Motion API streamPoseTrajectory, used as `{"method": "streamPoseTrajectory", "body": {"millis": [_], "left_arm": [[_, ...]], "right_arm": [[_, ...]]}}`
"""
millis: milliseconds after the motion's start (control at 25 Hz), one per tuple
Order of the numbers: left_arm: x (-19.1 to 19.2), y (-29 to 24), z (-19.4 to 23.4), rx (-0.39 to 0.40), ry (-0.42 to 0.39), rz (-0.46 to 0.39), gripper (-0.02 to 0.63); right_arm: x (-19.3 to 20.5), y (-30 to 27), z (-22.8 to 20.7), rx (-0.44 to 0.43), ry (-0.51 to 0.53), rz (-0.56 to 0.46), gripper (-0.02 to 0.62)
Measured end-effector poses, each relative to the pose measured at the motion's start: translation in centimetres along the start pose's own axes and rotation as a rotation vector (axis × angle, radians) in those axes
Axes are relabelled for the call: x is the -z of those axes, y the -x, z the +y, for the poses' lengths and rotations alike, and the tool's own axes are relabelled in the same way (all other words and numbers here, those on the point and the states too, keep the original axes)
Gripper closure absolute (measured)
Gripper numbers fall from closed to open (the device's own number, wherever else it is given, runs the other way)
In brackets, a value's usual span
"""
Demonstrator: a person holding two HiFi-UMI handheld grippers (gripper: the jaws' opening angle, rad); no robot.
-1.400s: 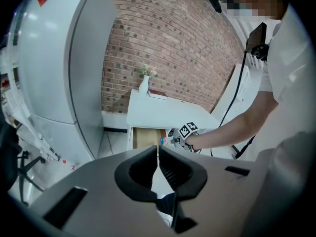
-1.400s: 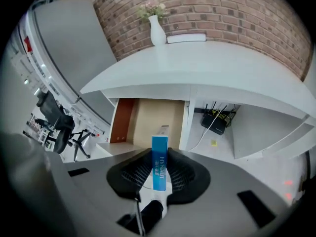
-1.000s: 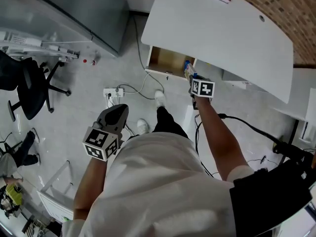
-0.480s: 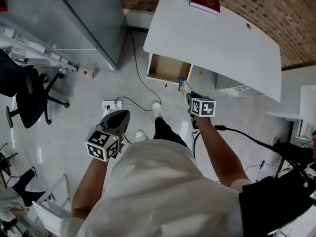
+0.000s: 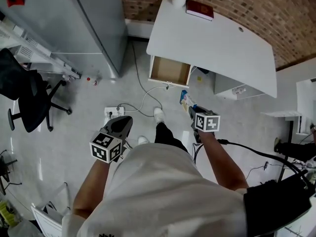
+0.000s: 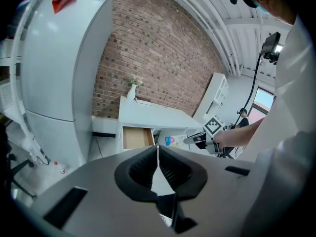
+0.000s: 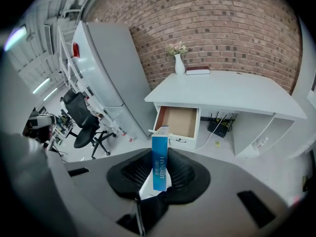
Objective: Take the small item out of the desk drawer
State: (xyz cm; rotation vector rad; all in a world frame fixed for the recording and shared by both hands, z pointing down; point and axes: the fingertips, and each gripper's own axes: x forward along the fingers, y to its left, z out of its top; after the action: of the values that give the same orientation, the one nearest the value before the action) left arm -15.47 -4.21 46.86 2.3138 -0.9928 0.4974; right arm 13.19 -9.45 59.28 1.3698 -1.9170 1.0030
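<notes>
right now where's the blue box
In the right gripper view the blue box is clamped upright in the right tool, clear of the open drawer.

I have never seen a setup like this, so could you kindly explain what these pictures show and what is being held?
There is no robot here: a person holds a hand-operated two-jaw gripper in each hand. The cubes with black-and-white squares are part of those tools. One picture comes from a camera on the person's head, looking steeply down. The other two come from cameras riding on each gripper, looking along its jaws. The right gripper is clamped on a small blue box. The left gripper is shut with nothing in it. Ahead is a white desk with its drawer pulled open; the part of it that shows looks empty. On the desktop are a white vase with flowers and a dark red book.
</notes>
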Motion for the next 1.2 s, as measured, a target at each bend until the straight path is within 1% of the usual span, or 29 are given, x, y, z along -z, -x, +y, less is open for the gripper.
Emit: {"method": "streamPoseTrajectory", "body": {"millis": [120,360,560,880,1200], "left_arm": [[1.4,1.5,-0.8,0.002,0.005,0.000,0.577],[4.2,3.6,-2.5,0.008,0.018,-0.005,0.577],[6.1,5.1,-3.6,0.007,0.030,-0.016,0.577],[8.6,7.0,-4.1,-0.003,0.043,-0.021,0.577],[9.3,7.6,-4.6,-0.005,0.042,-0.029,0.577]], "right_arm": [[1.9,2.1,1.5,-0.009,0.010,-0.006,0.482],[4.9,6.0,4.3,-0.035,0.063,-0.018,0.482],[7.8,7.9,5.7,-0.054,0.085,-0.009,0.482],[9.7,9.9,7.4,-0.060,0.093,-0.031,0.482],[11.0,10.8,8.0,-0.069,0.098,-0.032,0.482]]}}
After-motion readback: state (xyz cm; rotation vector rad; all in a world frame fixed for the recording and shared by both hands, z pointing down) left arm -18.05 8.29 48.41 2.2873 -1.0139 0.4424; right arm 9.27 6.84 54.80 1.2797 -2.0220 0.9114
